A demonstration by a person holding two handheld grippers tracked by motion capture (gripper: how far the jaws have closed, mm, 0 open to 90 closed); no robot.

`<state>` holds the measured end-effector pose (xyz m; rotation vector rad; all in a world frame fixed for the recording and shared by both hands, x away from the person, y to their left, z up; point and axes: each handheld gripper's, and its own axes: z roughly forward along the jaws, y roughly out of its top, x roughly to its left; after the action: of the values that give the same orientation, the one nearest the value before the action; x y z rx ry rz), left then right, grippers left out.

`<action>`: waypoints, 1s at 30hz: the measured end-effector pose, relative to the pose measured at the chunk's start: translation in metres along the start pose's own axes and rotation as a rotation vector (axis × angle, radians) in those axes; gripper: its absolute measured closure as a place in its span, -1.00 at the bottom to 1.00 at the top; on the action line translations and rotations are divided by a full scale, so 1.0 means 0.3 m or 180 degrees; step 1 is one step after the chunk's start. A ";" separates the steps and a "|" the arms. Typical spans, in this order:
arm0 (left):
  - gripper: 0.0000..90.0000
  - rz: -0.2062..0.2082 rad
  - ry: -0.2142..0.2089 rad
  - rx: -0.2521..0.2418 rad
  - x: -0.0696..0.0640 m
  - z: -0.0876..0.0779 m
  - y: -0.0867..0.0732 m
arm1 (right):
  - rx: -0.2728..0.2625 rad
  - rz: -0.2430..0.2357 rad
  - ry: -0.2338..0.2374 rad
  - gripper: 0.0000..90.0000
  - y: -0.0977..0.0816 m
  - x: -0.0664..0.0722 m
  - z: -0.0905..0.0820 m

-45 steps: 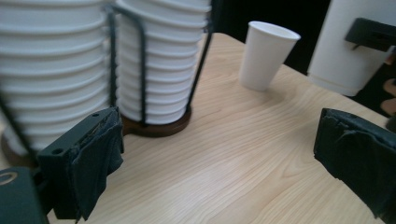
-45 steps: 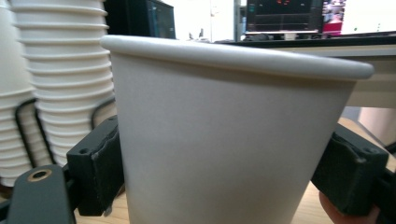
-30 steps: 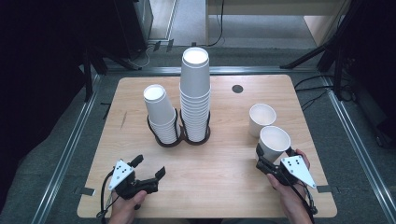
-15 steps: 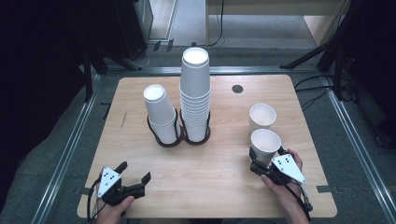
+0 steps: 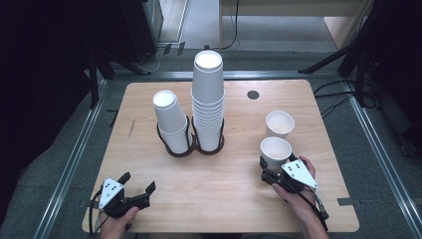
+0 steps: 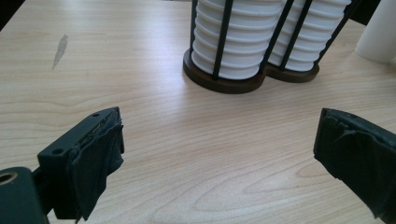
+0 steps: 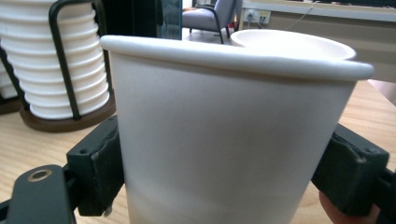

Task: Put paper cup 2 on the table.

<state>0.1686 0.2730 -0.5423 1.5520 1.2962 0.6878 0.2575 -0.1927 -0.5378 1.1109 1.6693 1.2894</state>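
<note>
The right tool clamps a white paper cup by its lower wall, both jaws pressed against it, at about four o'clock on the wooden surface. A second paper cup stands just beyond it, toward two o'clock. The left tool waits at seven o'clock, jaws wide and empty. To do this well, keep the grip light enough not to crease the paper, hold the cup upright, and keep it clear of its neighbour and of the cup stacks in the black holder.
</note>
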 end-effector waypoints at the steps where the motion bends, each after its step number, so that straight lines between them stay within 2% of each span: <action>1: -0.96 -0.0018 -0.0002 0.0001 0.001 0.001 -0.001 | 0.0022 -0.0033 0.0003 -0.69 -0.001 0.004 0.004; 11: -0.96 -0.0055 0.0031 -0.0003 0.011 0.001 -0.006 | 0.0054 -0.0118 0.0031 -0.69 -0.016 0.019 0.012; 15: -0.96 -0.0063 0.0035 -0.0010 0.009 -0.003 -0.008 | 0.0087 0.0000 -0.0097 -0.70 -0.015 0.014 0.004; 18: -0.96 -0.0063 0.0047 -0.0002 0.008 -0.004 -0.011 | 0.0100 0.0092 -0.0011 -0.70 -0.016 0.011 -0.002; 27: -0.96 -0.0072 0.0051 0.0019 0.008 0.000 -0.018 | 0.0165 0.0071 0.0007 -0.71 -0.018 0.015 -0.011; 30: -0.96 -0.0073 0.0050 0.0022 0.011 0.000 -0.018 | 0.0290 0.0079 0.0004 -0.73 -0.028 0.017 -0.007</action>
<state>0.1672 0.2760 -0.5477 1.5378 1.3274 0.6827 0.2521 -0.1897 -0.5457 1.1877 1.7351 1.2402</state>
